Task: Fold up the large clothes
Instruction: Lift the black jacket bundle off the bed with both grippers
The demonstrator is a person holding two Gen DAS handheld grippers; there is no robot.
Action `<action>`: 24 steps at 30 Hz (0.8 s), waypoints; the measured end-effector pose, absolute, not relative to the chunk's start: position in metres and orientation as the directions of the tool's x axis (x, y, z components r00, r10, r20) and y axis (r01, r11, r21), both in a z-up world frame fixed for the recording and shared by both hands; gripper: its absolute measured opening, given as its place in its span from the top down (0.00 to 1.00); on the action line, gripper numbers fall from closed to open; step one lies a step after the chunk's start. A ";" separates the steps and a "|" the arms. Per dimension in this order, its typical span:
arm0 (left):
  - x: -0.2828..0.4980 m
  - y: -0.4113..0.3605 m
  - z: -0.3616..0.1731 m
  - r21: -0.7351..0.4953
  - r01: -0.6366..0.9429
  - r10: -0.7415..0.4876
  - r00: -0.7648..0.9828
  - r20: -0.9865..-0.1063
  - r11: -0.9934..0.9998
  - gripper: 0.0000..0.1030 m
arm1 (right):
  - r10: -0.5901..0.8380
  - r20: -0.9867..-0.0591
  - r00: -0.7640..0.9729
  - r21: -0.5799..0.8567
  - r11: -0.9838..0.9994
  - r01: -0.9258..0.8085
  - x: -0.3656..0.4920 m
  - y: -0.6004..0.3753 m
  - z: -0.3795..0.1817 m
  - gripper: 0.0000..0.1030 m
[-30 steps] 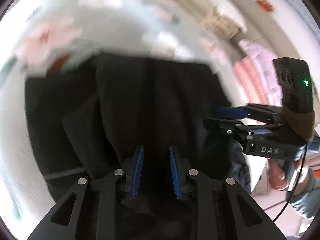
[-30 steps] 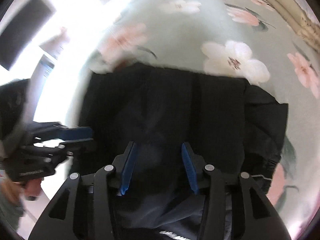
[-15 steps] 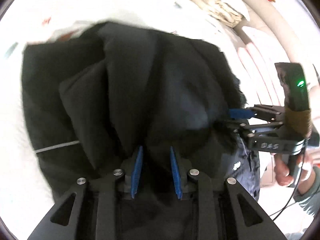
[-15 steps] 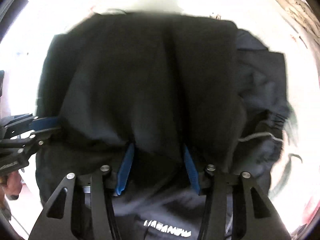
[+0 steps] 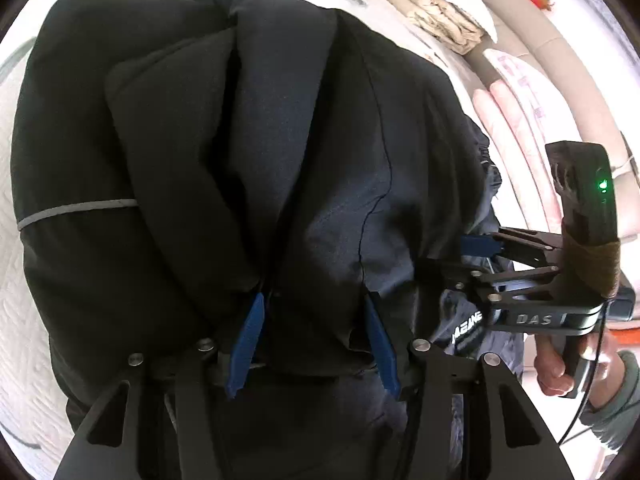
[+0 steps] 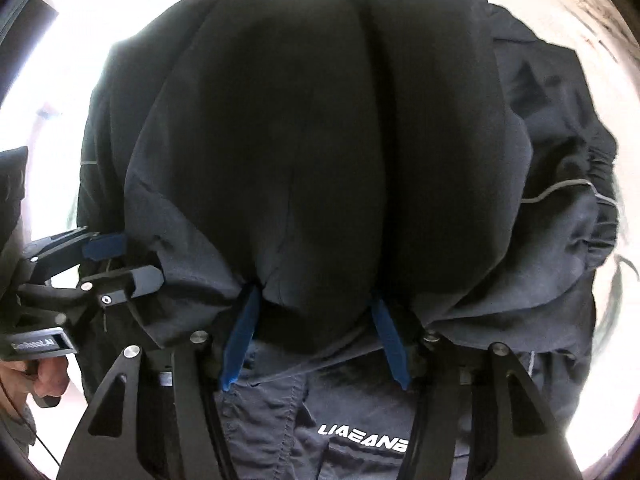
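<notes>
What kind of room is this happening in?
Probably a bedroom: the black garment lies on a pale, textured bedspread, with folded beige bedding and pink striped bedding stacked beyond it.

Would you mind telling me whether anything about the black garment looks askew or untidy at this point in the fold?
Yes: the black garment is not lying flat. The folded-over layer bulges into a rounded hump, and at its right side a gathered cuff with a grey stripe sticks out crumpled beyond the fold. Nothing looks torn or spilled.
</notes>
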State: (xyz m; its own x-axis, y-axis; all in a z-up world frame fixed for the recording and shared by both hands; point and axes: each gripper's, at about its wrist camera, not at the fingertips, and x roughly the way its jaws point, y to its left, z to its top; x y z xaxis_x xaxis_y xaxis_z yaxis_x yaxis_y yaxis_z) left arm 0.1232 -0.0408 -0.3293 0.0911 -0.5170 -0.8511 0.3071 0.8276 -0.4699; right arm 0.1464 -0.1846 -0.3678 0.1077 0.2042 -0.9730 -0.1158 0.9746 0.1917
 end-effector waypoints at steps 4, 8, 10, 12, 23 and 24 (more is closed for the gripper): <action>0.111 -0.037 -0.308 -0.475 0.310 -0.527 0.108 -0.843 0.823 0.48 | 0.202 -0.973 0.114 0.192 0.977 -0.093 0.139 -0.177 -0.353 0.43; 0.089 -0.020 -0.278 -0.489 0.289 -0.543 0.145 -0.827 0.823 0.48 | 0.268 -0.949 0.168 0.262 0.963 -0.054 0.123 -0.196 -0.321 0.39; 0.074 -0.006 -0.271 -0.481 0.261 -0.529 0.157 -0.834 0.837 0.48 | 0.278 -0.943 0.184 0.276 0.960 -0.035 0.112 -0.213 -0.311 0.37; 0.053 0.004 -0.267 -0.447 0.232 -0.488 0.170 -0.856 0.864 0.49 | 0.275 -0.943 0.188 0.276 0.961 -0.022 0.097 -0.228 -0.308 0.37; -0.051 0.047 -0.263 -0.258 0.068 -0.266 0.214 -0.940 0.964 0.49 | 0.219 -0.967 0.133 0.224 0.974 0.023 -0.009 -0.308 -0.321 0.37; -0.058 0.051 -0.262 -0.252 0.067 -0.261 0.222 -0.939 0.965 0.49 | 0.211 -0.969 0.125 0.216 0.976 0.026 -0.018 -0.317 -0.321 0.37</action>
State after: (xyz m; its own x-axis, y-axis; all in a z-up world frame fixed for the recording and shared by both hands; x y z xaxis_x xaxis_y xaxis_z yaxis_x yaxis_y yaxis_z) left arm -0.0577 0.0506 -0.2616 0.2220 -0.2609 -0.9395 0.0674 0.9653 -0.2522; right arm -0.0184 -0.3172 -0.3208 0.1253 0.2114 -0.9693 0.0264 0.9760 0.2163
